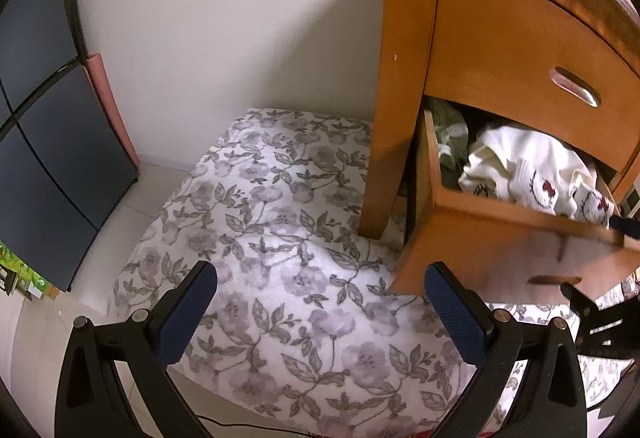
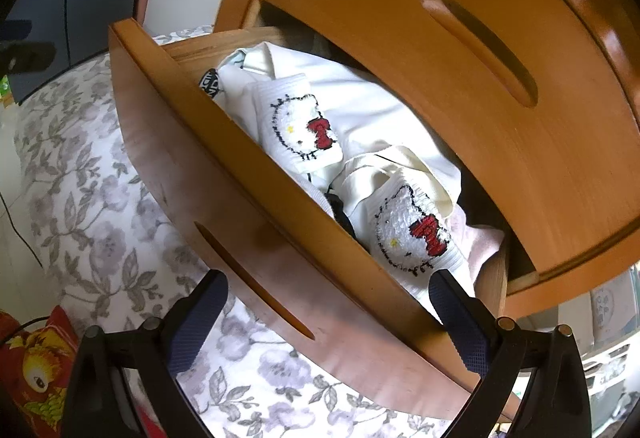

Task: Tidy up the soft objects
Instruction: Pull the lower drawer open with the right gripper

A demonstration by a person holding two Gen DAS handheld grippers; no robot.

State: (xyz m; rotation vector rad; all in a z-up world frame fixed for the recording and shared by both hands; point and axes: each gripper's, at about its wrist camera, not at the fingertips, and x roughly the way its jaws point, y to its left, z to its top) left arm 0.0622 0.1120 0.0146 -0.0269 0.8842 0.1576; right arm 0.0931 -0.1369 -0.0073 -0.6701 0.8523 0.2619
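Floral bedding [image 1: 288,246] covers the mattress that fills the floor between a white wall [image 1: 224,18] and a wooden nightstand [image 1: 408,78]. From the nightstand, the lower drawer [image 2: 248,222] is pulled out and hangs over the bedding. Inside it lies a heap of soft white clothing [image 2: 360,118], and on top sit two white socks, each stitched with a cat face and a red bow: one sock [image 2: 298,126] near the middle of the drawer, the other sock [image 2: 412,234] toward the drawer's right end, against the front board. The right gripper [image 2: 328,314] is spread wide and holds nothing; its jaws straddle the drawer front, one finger [image 2: 460,322] just beside the nearer sock. The left gripper [image 1: 320,314] is also wide and empty, hovering over the bedding beside the drawer's corner. A dark cabinet [image 1: 44,142] stands along the wall at the left.
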